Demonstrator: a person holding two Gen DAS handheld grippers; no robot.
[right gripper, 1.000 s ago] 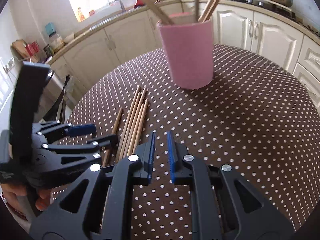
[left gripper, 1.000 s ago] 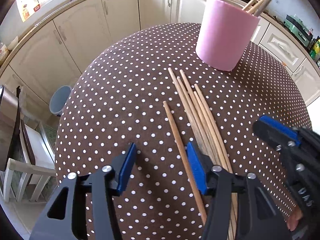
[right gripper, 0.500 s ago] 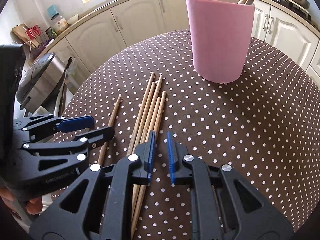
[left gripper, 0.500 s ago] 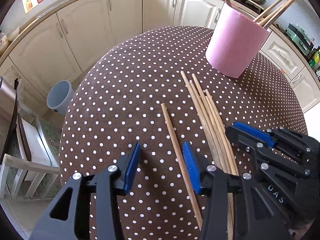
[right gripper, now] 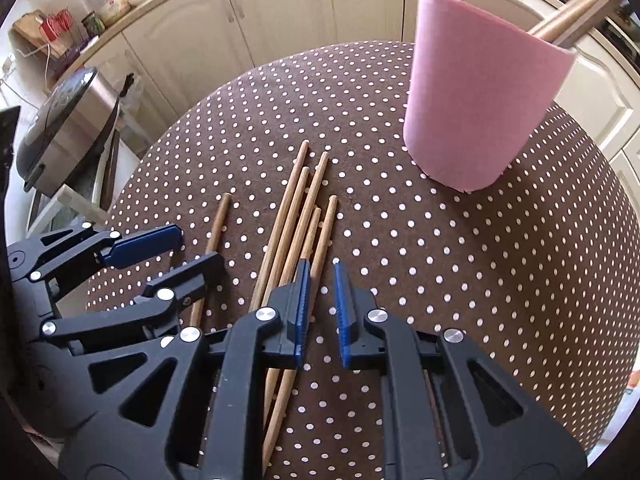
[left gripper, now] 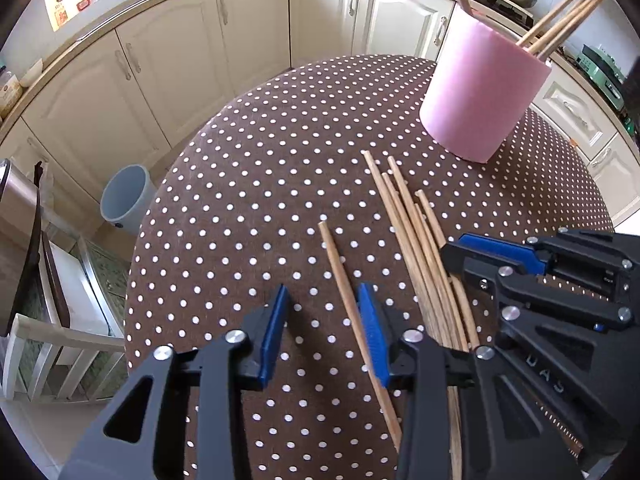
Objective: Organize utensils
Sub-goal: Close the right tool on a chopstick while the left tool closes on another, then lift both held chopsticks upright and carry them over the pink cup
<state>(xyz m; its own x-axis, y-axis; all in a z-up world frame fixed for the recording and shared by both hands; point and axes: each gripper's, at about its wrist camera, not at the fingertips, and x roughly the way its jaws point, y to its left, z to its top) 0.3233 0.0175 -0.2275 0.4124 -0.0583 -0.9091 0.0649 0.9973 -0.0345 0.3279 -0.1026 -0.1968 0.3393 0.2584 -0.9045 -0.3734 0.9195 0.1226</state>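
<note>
On the brown dotted tablecloth [left gripper: 240, 200] a lone wooden chopstick [left gripper: 340, 268] lies between the jaws of my left gripper [left gripper: 322, 292]. The jaws are closing; the stick sits close to the right-hand pad and the other pad is still clear of it. A bundle of several chopsticks [right gripper: 296, 216] lies to its right. My right gripper [right gripper: 322, 268] hovers over the bundle's right side, jaws nearly together with only cloth in the slit. The pink cup [left gripper: 480, 96] behind holds several chopsticks [left gripper: 560, 20]. Each gripper shows in the other view: right [left gripper: 452, 256], left [right gripper: 200, 246].
The round table drops off close behind the cup and to the left. A grey-blue bin [left gripper: 124, 196] and a white chair [left gripper: 60, 340] stand on the floor on the left. A rice cooker [right gripper: 60, 128] sits beside the table. Cream cabinets [left gripper: 248, 40] ring the room.
My right gripper has slid left over the bundle, close beside the left one. My left gripper's jaws have narrowed around the lone chopstick.
</note>
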